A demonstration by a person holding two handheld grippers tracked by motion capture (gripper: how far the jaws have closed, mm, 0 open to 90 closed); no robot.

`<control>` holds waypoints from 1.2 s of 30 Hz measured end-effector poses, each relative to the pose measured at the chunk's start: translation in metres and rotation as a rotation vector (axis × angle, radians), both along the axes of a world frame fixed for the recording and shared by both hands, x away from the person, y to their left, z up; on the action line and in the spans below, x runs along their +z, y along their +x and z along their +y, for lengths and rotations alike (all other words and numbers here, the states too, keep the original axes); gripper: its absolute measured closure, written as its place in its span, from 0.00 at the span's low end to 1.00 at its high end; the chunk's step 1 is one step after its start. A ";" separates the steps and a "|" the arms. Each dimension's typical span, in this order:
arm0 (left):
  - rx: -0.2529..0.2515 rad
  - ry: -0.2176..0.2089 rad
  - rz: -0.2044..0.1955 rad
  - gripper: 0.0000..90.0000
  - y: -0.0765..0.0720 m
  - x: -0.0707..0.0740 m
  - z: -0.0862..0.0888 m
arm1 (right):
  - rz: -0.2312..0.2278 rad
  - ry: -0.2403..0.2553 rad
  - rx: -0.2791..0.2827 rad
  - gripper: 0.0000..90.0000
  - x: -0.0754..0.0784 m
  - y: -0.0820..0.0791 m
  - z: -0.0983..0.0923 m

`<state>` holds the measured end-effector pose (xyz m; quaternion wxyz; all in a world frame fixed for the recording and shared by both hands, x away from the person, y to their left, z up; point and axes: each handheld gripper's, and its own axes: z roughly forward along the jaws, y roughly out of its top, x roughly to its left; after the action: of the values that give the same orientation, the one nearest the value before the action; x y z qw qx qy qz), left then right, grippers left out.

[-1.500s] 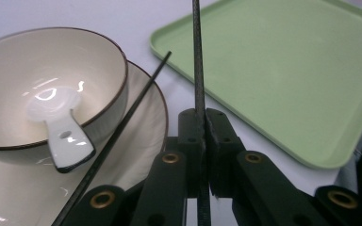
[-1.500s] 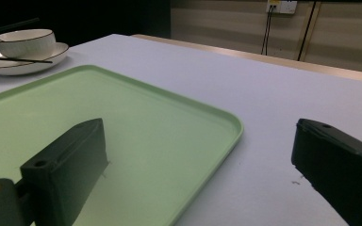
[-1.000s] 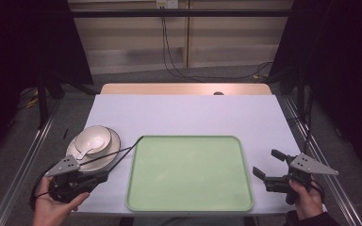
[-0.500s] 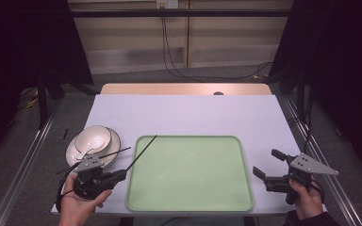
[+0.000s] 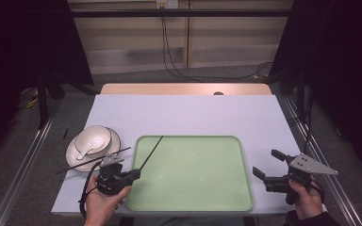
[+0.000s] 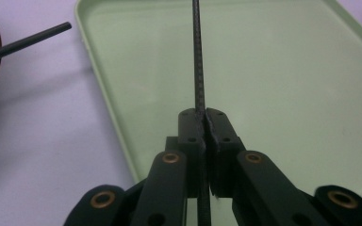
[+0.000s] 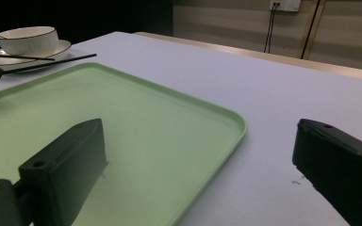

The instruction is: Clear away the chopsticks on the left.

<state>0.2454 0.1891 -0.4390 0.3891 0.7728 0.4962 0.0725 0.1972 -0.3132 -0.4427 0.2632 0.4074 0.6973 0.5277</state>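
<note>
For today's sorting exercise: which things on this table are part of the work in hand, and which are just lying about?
In the work:
- chopstick clamped in the left gripper
- green tray it points across

Lying about:
- second chopstick by the plate
- bowl with spoon on plate
- right gripper, jaws open, holding nothing

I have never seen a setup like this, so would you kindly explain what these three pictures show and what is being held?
A person sits at a white table and holds a hand-operated gripper in each hand. The high view looks down from above; the other two pictures come from small cameras riding on each gripper, looking along its black jaws. On the table lie a green tray and, at the left, a bowl with a spoon on a saucer, with one chopstick resting across the saucer. The left gripper is shut on a second chopstick, which points out over the tray. The right gripper is open and holds nothing.
</note>
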 end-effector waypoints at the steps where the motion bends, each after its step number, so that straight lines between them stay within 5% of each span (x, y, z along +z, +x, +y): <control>1: 0.017 0.010 0.007 0.95 0.001 -0.001 -0.001 | 0.000 -0.003 0.003 0.03 0.000 0.000 0.000; 8: 0.126 0.022 0.048 0.95 0.002 -0.006 -0.005 | 0.000 -0.003 0.003 0.03 0.000 0.000 0.000; 13: 0.147 0.043 0.052 0.95 0.005 -0.010 -0.013 | 0.002 -0.001 0.006 0.03 0.000 0.000 0.000; 22: 0.158 0.093 0.079 0.95 0.012 -0.023 -0.022 | 0.004 -0.006 0.016 0.03 0.000 0.000 0.000; 36: 0.124 0.095 0.078 0.92 0.014 -0.025 -0.020 | 0.009 -0.006 0.018 0.04 -0.001 0.000 0.001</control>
<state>0.2598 0.1689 -0.4638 0.3271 0.7603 0.5539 0.0900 0.1974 -0.3125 -0.4432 0.2567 0.4028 0.7037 0.5259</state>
